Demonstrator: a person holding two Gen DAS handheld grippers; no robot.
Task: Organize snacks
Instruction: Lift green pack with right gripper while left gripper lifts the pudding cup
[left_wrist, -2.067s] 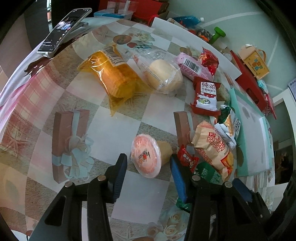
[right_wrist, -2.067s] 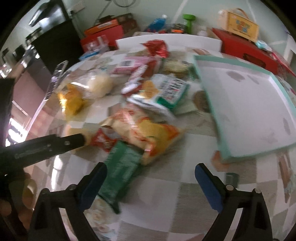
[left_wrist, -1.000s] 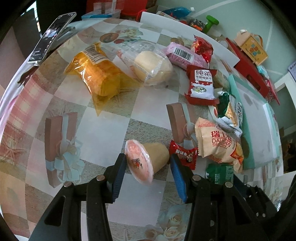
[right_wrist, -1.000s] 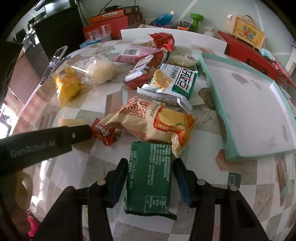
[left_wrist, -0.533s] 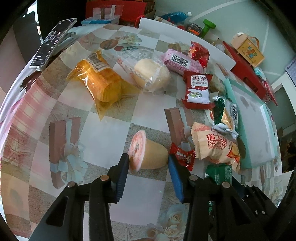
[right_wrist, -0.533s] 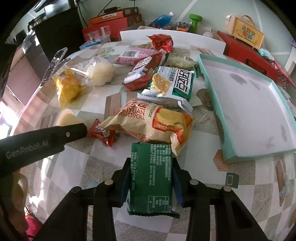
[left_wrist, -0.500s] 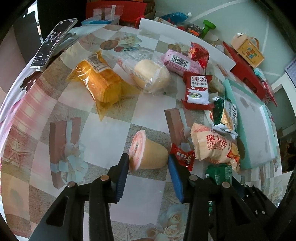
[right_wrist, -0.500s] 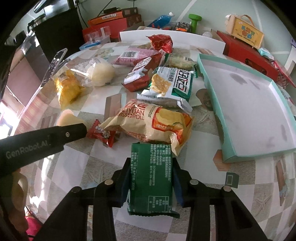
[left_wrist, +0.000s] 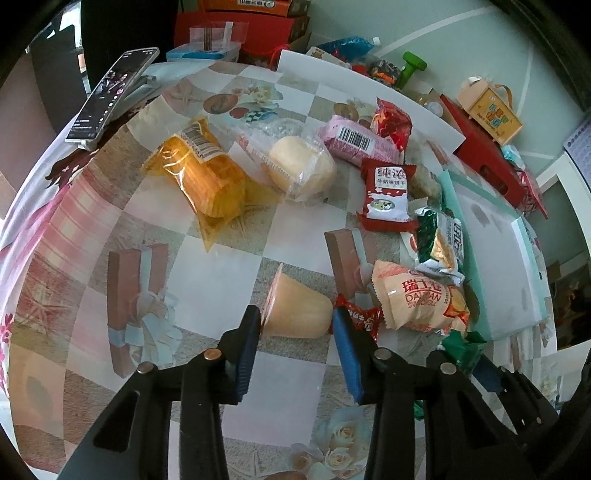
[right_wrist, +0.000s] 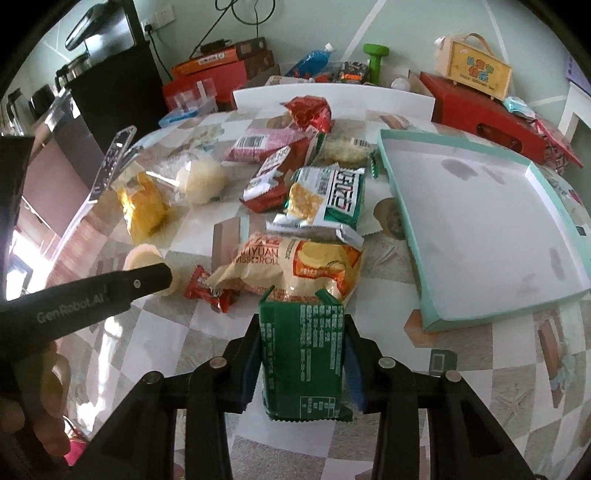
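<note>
My left gripper (left_wrist: 295, 328) is shut on a peach-coloured jelly cup (left_wrist: 295, 310) lying on its side on the checked tablecloth; the cup also shows in the right wrist view (right_wrist: 142, 256). My right gripper (right_wrist: 301, 354) is shut on a green snack packet (right_wrist: 301, 354), lifted slightly and tilted. An empty teal-rimmed tray (right_wrist: 402, 206) lies to the right. In front lie an orange Swiss-roll bag (right_wrist: 295, 266), a small red candy (right_wrist: 208, 290), a green-white cracker bag (right_wrist: 325, 195) and a red biscuit packet (right_wrist: 267, 181).
Farther back lie a yellow cake pack (left_wrist: 207, 177), a wrapped bun (left_wrist: 299, 166), a pink packet (left_wrist: 351, 140) and a red foil bag (left_wrist: 391, 123). A phone (left_wrist: 110, 92) leans at the table's left edge. Boxes and a red case (right_wrist: 487, 110) stand behind.
My left gripper has closed on the jelly cup and turned it sideways. My right gripper has closed on the green packet and raised its far end.
</note>
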